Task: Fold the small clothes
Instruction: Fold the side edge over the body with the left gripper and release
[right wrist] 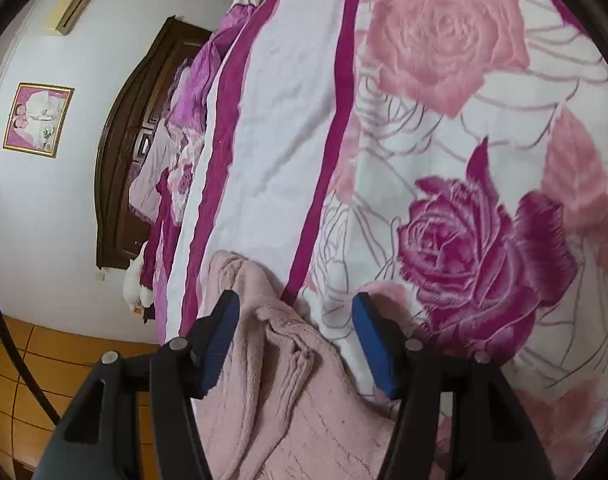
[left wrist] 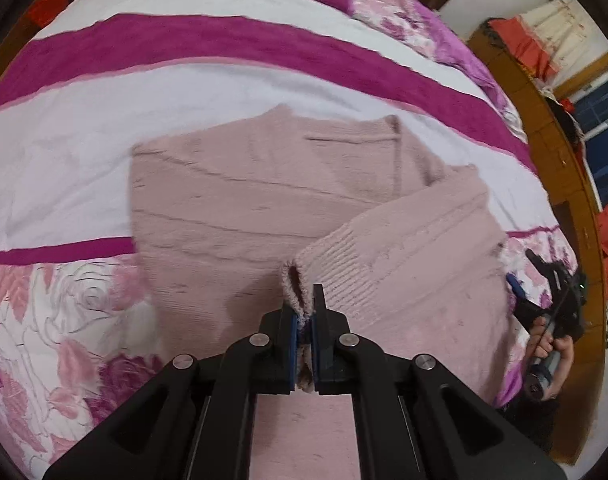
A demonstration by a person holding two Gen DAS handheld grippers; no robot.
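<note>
A pale pink knitted sweater (left wrist: 239, 208) lies spread on the bed. My left gripper (left wrist: 304, 308) is shut on the ribbed cuff (left wrist: 299, 280) of its right sleeve (left wrist: 416, 248), which is drawn across the sweater's lower body. My right gripper (right wrist: 295, 308) is open, with bunched sweater fabric (right wrist: 279, 344) between and below its blue pads (right wrist: 368, 332), not pinched. It also shows in the left wrist view (left wrist: 544, 300) at the sweater's right edge, held by a hand.
The bedspread (left wrist: 143, 80) has magenta and white stripes and a rose print (right wrist: 480, 248). Pillows (left wrist: 400, 12) lie by the dark headboard (right wrist: 119, 168). A wooden footboard (left wrist: 544, 128) curves along the right. Tiled floor (right wrist: 31, 360) lies beside the bed.
</note>
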